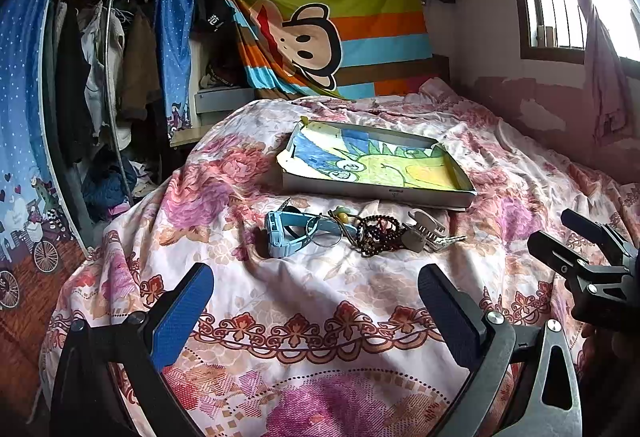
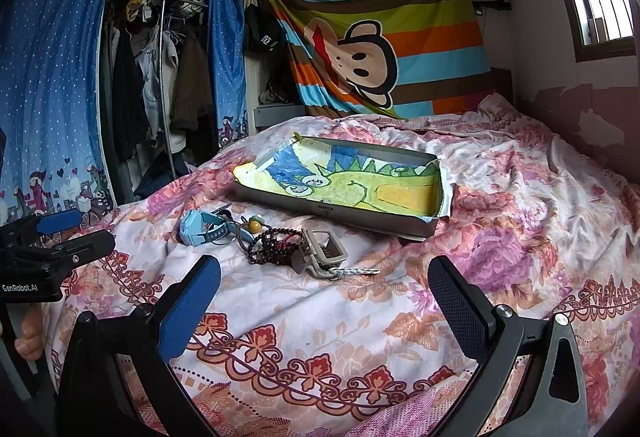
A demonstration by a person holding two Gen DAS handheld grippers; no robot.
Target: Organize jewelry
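the jewelry pile [image 1: 352,233] lies in a row on the bed [image 1: 320,297], just before the tray [image 1: 372,193], straight ahead of both wide open grippers, left gripper [image 1: 316,313] and right gripper [image 2: 324,313], about equally near.

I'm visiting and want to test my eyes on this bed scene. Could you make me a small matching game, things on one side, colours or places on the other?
Things:
1. watch
2. bead bracelet
3. tray
4. left gripper

Descriptions:
A. dark reddish-brown, in the middle of the pile
B. lined with a crayon drawing, behind the pile
C. light blue, at the pile's left end
D. open, holding nothing, above the bedspread

Pairs: 1-C, 2-A, 3-B, 4-D
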